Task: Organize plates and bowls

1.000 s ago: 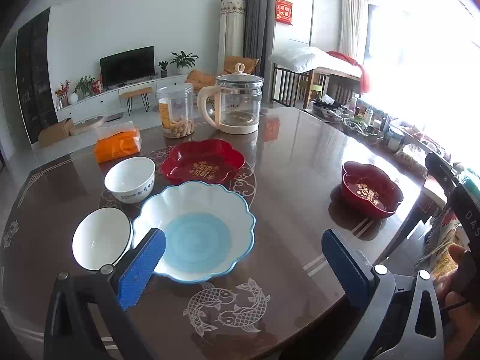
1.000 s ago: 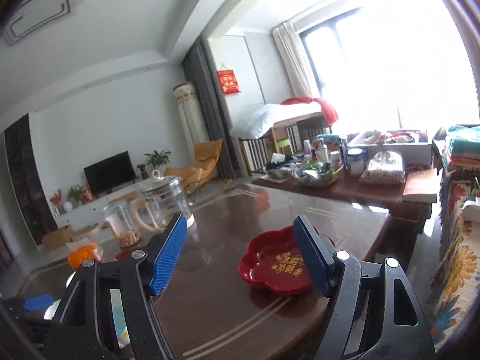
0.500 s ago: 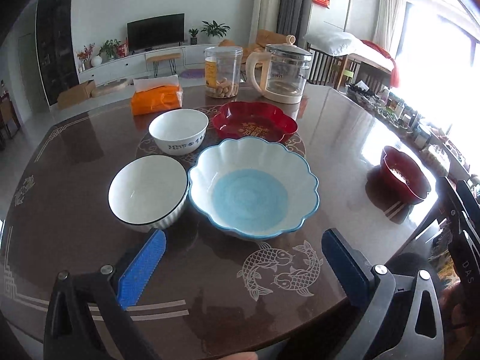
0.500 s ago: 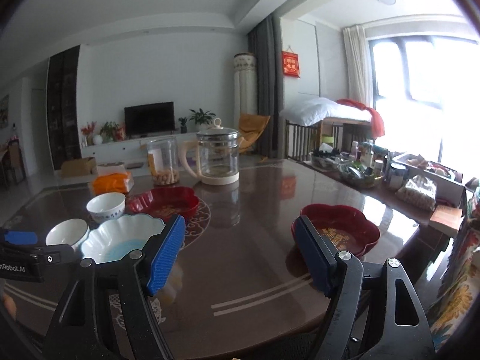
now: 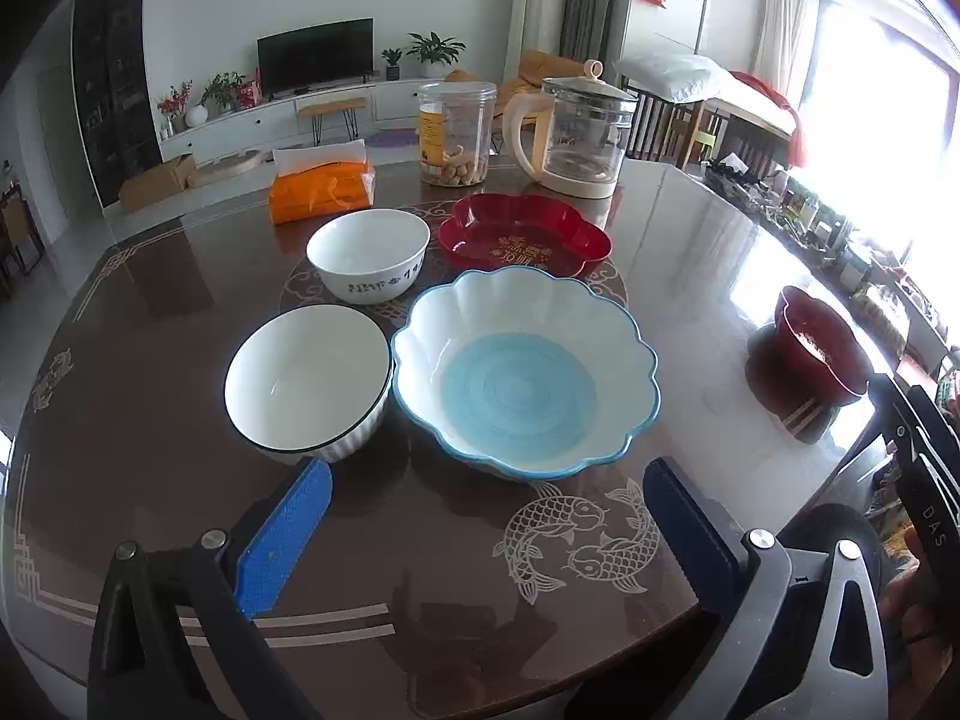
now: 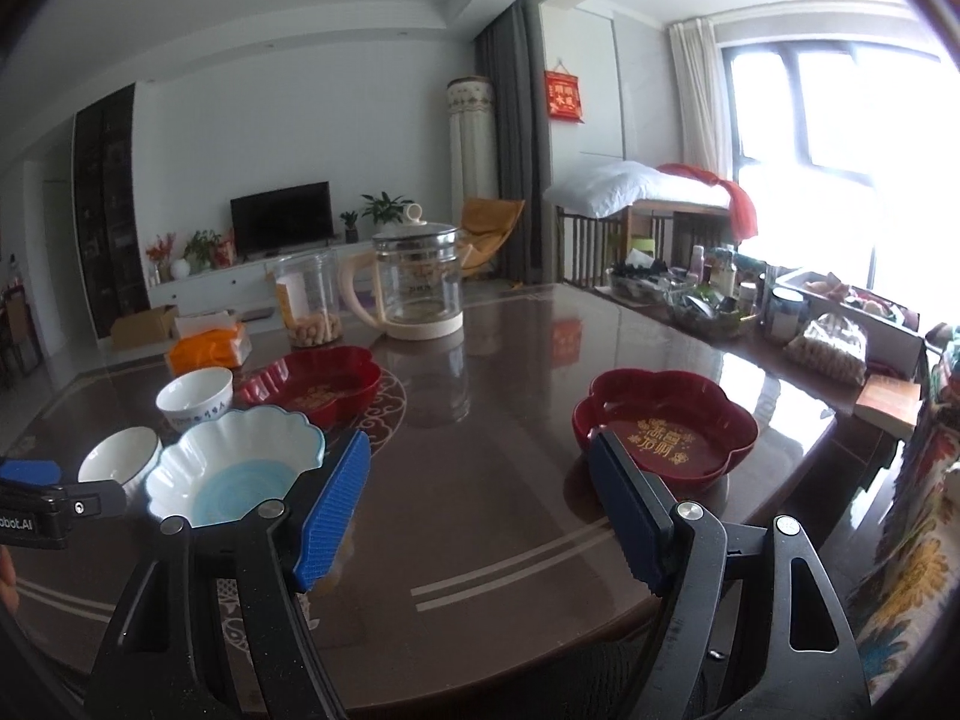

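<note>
"DAS" stands on a black strap (image 5: 936, 525); "bot.AI" on the left gripper (image 6: 24, 521).

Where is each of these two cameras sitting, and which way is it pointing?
Left wrist: on the left tongs, tilted down at the blue scalloped bowl and two white bowls; open blue pads show, plus a bit of hand at the right edge.
Right wrist: on the right tongs, looking more level across the table at the nearer red dish; open pads and the left tongs' tip show.
Shared: the blue scalloped bowl, both red dishes, the glass kettle.
</note>
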A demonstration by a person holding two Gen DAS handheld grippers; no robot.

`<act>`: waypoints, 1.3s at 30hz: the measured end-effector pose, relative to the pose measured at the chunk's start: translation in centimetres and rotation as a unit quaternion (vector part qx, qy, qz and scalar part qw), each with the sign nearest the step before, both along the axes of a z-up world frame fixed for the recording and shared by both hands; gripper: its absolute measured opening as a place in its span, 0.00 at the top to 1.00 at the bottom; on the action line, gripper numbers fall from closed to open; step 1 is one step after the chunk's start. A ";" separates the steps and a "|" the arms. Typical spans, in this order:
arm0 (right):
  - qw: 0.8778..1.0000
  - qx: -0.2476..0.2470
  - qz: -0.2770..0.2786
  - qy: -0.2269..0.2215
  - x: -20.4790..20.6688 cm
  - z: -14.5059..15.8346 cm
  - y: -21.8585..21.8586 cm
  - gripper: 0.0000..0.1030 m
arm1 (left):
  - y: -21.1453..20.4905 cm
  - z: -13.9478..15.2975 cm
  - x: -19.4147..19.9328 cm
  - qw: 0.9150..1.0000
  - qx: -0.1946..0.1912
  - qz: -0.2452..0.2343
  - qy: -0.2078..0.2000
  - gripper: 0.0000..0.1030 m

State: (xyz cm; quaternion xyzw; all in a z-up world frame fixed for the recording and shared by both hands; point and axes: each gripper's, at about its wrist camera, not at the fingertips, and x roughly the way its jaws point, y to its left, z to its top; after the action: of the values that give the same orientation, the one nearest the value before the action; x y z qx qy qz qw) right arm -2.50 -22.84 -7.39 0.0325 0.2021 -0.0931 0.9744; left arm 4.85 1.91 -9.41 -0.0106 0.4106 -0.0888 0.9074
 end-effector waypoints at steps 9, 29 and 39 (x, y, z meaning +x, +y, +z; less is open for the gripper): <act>1.000 0.004 -0.003 0.014 0.2 -0.5 -0.1 0.23 | 1.0 -0.5 0.1 1.000 0.001 0.013 0.008 0.00; 0.997 0.013 0.048 0.056 2.2 -0.6 0.4 0.24 | 2.5 3.8 5.9 0.998 -0.032 -0.048 0.018 0.00; 0.966 0.142 0.129 0.171 16.1 2.2 -2.3 0.24 | 1.8 4.3 26.3 0.992 0.021 -0.046 0.112 0.00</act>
State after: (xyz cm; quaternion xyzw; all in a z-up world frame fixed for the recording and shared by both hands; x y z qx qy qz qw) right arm 13.56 -25.18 -5.17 0.1274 0.3798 0.0583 0.9144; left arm 31.16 3.70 -5.11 0.0175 0.5113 -0.1201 0.8508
